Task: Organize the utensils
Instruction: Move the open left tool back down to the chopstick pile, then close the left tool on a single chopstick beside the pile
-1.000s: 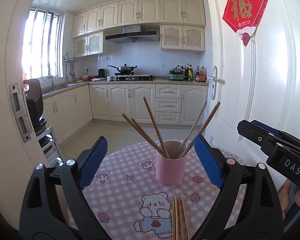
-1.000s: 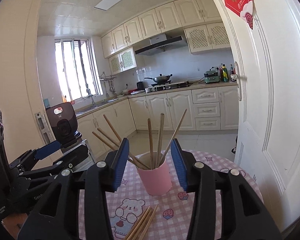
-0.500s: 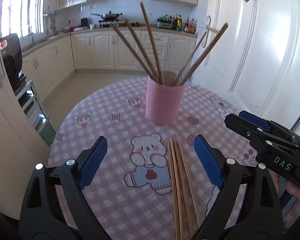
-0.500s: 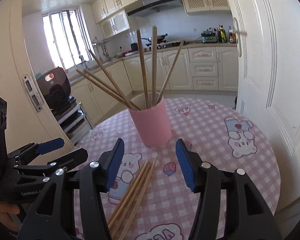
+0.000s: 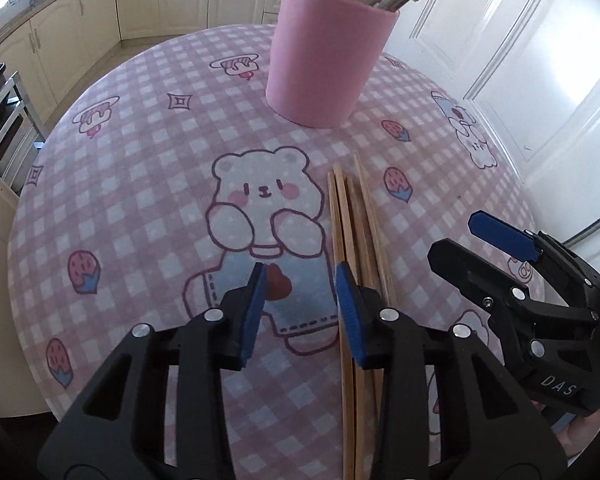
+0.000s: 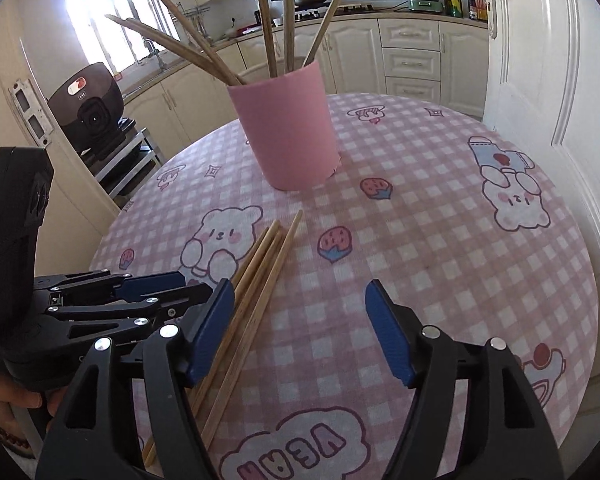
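Tablecloth [image 5: 140, 184] chopsticks [image 5: 350, 216] lie beside left tool [image 5: 300, 304].

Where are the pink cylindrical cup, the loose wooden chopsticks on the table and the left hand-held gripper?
Pink cylindrical cup [image 6: 288, 128], right wrist view, middle of its side wall.
Loose wooden chopsticks [image 5: 350, 216], left wrist view, on the bundle's shafts.
Left hand-held gripper [image 5: 300, 308], left wrist view, midway between its blue fingertips.

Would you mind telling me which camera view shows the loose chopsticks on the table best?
The right wrist view: the loose chopsticks lie mostly unobstructed, tips fanned. In the left wrist view, the left gripper covers part of the bundle.
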A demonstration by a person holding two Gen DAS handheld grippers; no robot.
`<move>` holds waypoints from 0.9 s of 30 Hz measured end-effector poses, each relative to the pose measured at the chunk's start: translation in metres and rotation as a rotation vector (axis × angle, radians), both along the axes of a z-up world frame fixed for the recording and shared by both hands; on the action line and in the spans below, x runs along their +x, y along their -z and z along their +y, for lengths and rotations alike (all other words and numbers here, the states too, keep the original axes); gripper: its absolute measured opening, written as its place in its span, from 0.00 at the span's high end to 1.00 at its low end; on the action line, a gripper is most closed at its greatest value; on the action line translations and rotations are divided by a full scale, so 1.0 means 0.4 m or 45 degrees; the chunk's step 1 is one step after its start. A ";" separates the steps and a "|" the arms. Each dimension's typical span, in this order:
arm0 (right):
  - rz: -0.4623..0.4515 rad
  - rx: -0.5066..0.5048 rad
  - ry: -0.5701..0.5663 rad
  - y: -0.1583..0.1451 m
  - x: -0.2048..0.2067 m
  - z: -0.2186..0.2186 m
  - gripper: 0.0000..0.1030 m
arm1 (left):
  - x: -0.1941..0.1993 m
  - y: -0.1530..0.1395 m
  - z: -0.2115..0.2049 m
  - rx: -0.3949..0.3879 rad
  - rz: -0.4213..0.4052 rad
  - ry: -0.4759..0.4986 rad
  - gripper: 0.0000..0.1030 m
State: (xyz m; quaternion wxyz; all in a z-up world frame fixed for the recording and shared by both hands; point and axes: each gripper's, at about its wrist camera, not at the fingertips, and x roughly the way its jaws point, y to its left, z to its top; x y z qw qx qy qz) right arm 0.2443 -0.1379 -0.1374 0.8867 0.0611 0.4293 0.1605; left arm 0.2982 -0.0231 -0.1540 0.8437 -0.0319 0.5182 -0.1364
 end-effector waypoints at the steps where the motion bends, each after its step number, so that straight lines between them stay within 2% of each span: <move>1: 0.008 0.004 -0.003 0.004 0.002 -0.001 0.37 | 0.002 0.003 -0.006 0.018 -0.005 0.000 0.65; 4: 0.016 0.011 -0.003 0.012 0.005 -0.001 0.36 | 0.008 0.007 -0.021 0.056 -0.021 0.013 0.65; 10: 0.027 0.028 0.016 0.020 0.014 -0.014 0.35 | 0.022 0.013 -0.040 0.028 -0.008 0.027 0.65; 17: 0.047 0.040 0.035 0.034 0.018 -0.027 0.35 | 0.022 0.018 -0.042 0.050 -0.020 0.039 0.65; 27: 0.053 0.043 0.085 0.044 0.022 -0.041 0.34 | 0.037 0.032 -0.075 0.127 -0.028 0.077 0.62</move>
